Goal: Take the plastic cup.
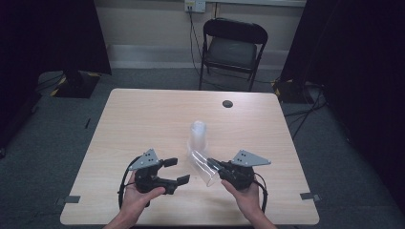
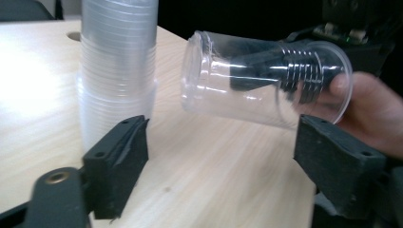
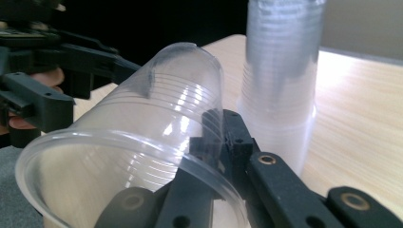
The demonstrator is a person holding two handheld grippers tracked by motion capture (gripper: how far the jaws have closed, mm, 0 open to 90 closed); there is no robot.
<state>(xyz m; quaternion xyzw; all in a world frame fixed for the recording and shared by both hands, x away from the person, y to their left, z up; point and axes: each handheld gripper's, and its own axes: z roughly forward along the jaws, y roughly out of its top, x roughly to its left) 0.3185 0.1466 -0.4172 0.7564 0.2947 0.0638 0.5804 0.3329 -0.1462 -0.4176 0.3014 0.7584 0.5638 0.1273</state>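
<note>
Nearest the person, the right gripper (image 1: pixel 214 165) pinches the wall of a single clear plastic cup (image 1: pixel 203 167) at its rim, one jaw inside the mouth and the other outside, jaws clamped tight on the thin plastic. The cup hangs on its side, above the table (image 1: pixel 143 119), its closed bottom pointing toward the left gripper (image 1: pixel 174 171). In the left gripper view the cup (image 2: pixel 266 80) floats just ahead of the two black pads, which stand apart with nothing between them; that gripper holds nothing.

Just beyond the held cup stands the stack of cups (image 1: pixel 197 136), upright near the middle of the table, mouths down. In the right gripper view the stack (image 3: pixel 280 85) rises just behind the held cup (image 3: pixel 142 161), close but apparently not touching.

The step in hand looks like one cup taken off the stack and held free. The next move likely calls for turning the cup to its wanted orientation and setting it on bare table, or passing it to the open left gripper, without crushing the flimsy wall.

Farther back, a black folding chair (image 1: pixel 232 47) stands beyond the table.
</note>
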